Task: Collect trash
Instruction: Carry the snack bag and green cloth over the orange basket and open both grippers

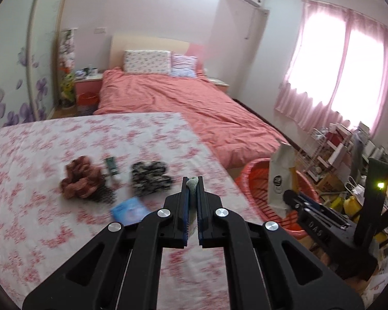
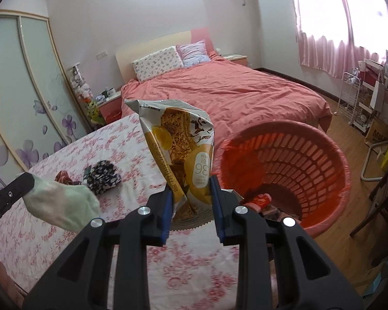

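While a pale rag [image 1: 193, 182] is clamped in the left tongs [image 1: 193, 180], the snack bag [image 2: 183, 149], pinched upright in the right tongs [image 2: 191, 196], is held just left of the basket [image 2: 323, 139].

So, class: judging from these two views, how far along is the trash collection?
Done: some wrappers already lie at the bottom of the red basket. In hand: the right claw grips a snack bag beside the basket, and the left claw pinches a pale green wad. Left: a blue packet remains on the floral table.
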Demonstrator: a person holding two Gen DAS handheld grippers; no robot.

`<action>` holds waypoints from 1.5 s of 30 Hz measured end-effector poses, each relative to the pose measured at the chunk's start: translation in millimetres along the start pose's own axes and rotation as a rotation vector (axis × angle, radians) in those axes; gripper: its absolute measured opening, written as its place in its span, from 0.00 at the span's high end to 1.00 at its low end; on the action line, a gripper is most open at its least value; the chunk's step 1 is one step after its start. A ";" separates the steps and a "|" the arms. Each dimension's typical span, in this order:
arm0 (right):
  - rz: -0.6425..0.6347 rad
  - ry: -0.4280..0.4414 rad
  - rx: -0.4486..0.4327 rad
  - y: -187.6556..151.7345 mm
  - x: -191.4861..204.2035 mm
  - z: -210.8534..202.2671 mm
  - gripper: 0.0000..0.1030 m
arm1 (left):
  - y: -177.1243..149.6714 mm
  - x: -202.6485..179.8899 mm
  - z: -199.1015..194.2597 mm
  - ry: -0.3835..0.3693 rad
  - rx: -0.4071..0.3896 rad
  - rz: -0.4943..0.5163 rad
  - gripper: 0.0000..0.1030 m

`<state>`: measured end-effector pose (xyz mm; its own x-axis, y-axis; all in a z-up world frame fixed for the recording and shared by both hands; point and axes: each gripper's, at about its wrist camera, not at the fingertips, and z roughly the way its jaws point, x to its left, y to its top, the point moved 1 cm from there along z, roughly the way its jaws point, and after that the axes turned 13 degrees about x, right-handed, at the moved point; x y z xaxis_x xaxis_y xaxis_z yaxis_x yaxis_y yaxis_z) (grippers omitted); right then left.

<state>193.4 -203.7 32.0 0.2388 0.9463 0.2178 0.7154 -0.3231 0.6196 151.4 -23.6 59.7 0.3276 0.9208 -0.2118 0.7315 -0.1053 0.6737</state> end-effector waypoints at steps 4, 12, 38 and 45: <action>0.034 -0.014 -0.020 3.6 -23.7 -7.5 0.74 | 6.2 -26.0 9.8 -0.049 0.005 0.036 0.96; 0.104 -0.051 -0.040 13.2 -69.9 -10.1 0.74 | 24.1 -80.9 41.4 -0.144 0.024 0.111 0.96; 0.242 -0.038 0.002 44.9 -169.1 56.1 0.42 | 22.6 -158.1 166.3 -0.193 0.257 0.180 0.76; 0.259 -0.027 0.018 37.1 -176.7 60.8 0.33 | 20.1 -153.3 167.3 -0.172 0.273 0.166 0.65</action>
<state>217.6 -382.4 -29.3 0.4323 0.8322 0.3471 0.6400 -0.5544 0.5320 216.0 -229.8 -12.7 0.5342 0.8086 -0.2465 0.7848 -0.3660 0.5001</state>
